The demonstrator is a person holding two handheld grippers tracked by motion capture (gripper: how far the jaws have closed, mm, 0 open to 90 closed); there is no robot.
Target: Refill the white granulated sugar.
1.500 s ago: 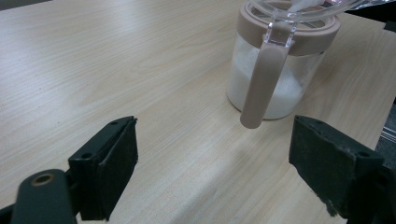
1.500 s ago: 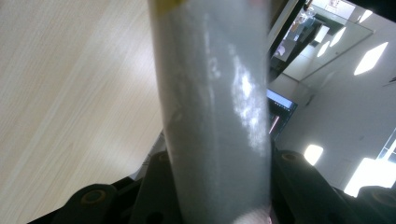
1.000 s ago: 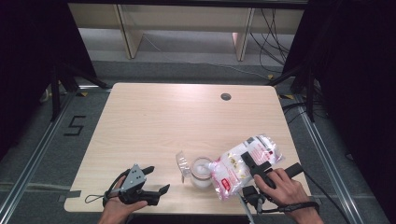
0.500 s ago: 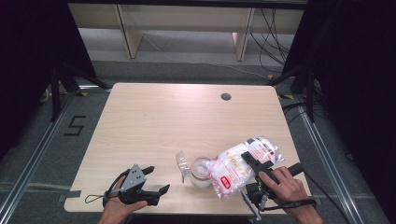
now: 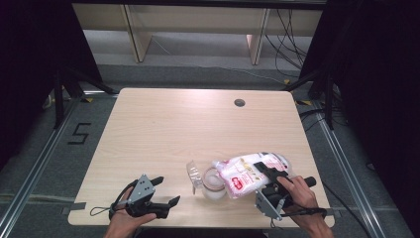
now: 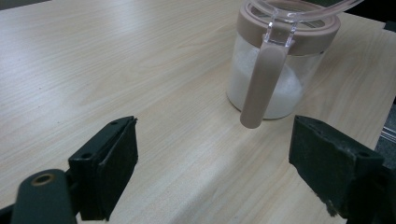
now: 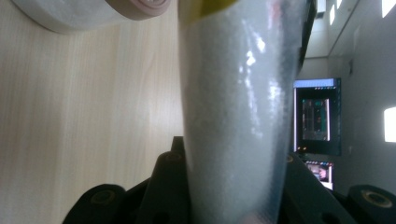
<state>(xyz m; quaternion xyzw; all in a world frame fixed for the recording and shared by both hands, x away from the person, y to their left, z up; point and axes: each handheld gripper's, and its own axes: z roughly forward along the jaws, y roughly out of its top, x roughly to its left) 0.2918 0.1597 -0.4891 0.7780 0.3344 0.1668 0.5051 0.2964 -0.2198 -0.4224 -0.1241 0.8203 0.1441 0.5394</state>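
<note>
Our right gripper point(image 5: 264, 174) has just been closing its fingers on the bag point(image 5: 247, 171), tilted at the jar's point(image 5: 212, 183) three o'clock; our left gripper point(image 5: 166, 193) rests wide open.

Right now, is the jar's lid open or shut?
Open. The jar stands upright on the table with its clear flip lid swung up off the beige collar; white granules show inside.
</note>
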